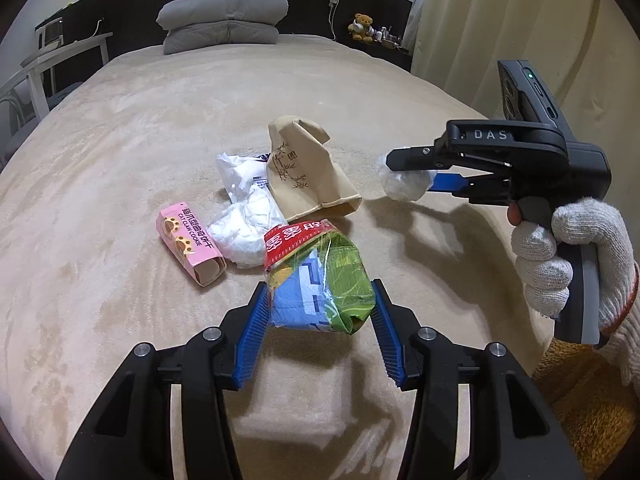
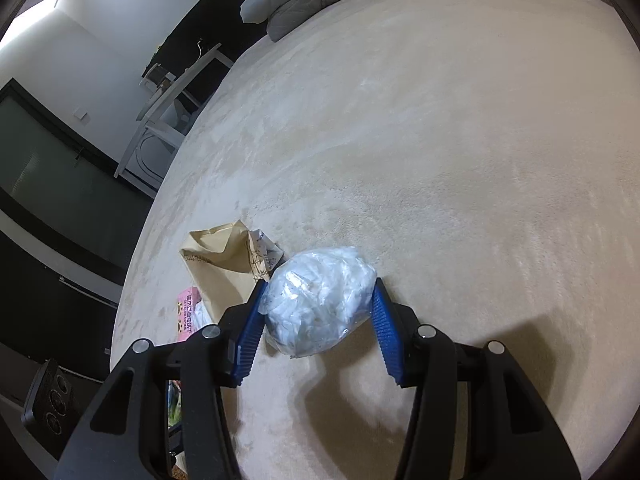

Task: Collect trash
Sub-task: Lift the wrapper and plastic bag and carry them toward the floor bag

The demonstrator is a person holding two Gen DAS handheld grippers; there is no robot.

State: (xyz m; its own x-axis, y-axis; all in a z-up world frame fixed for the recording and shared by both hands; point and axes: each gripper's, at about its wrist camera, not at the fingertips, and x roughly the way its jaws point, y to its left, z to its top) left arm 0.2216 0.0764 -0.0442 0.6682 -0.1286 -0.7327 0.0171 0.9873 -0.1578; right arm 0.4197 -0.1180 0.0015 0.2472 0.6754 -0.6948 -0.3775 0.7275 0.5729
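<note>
My left gripper (image 1: 320, 292) is shut on a crinkled red, blue and green snack packet (image 1: 316, 276), held just above the beige bed cover (image 1: 120, 140). On the cover behind it lie a pink cookie box (image 1: 188, 248), a crumpled white plastic bag (image 1: 244, 216) and a brown paper bag (image 1: 308, 172). To the right, my right gripper (image 1: 408, 178), in a white-gloved hand (image 1: 560, 256), is shut on a clear bag stuffed with white scraps (image 1: 404, 186). The right wrist view shows that bundle (image 2: 320, 300) squeezed between the blue pads of the right gripper (image 2: 320, 286), above its own shadow.
Grey pillows (image 1: 224, 20) lie at the dark headboard. A white chair (image 1: 48, 76) stands off the bed's left side and a curtain (image 1: 500, 20) hangs at the right. A small teddy bear (image 1: 362, 26) sits on the shelf by the headboard.
</note>
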